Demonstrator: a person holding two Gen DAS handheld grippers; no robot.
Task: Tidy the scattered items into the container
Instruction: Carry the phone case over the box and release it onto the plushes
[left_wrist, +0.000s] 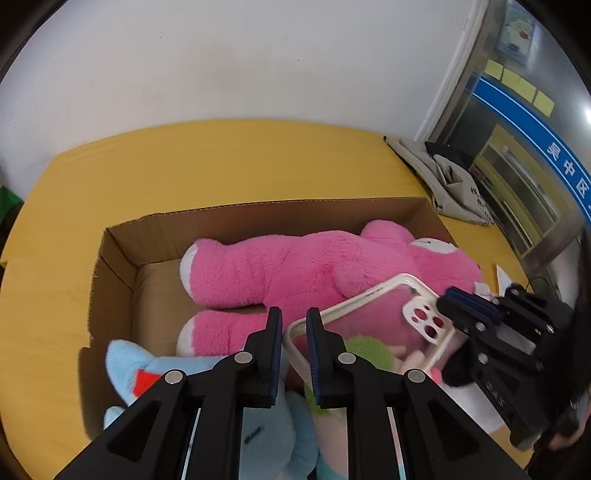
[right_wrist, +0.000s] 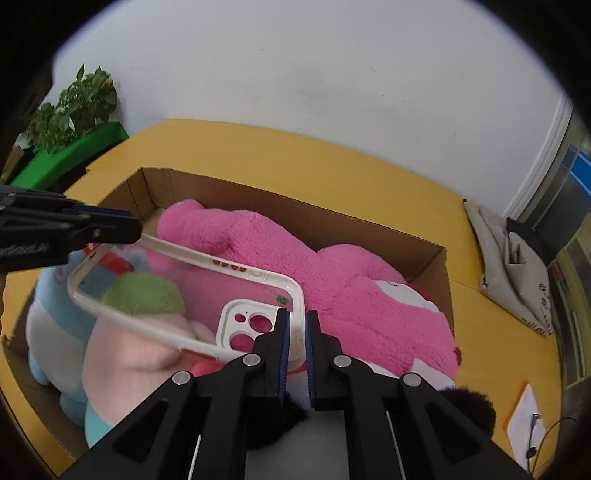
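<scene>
Tools first: your left tool (left_wrist: 294, 325) looks clamped on one end of the clear phone case (right_wrist: 184, 291), your right tool (right_wrist: 295, 328) pinches the camera end, and you hold it over the cardboard box (right_wrist: 369, 229) of plush toys (right_wrist: 295, 258) on the counter (left_wrist: 240, 166).

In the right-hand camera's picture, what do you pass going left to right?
Potted plant → left gripper → blue plush → phone case → pink bear → grey bag

An office: glass door (left_wrist: 517, 147) with sticky notes (left_wrist: 517, 83), potted plant (right_wrist: 74, 107).
</scene>
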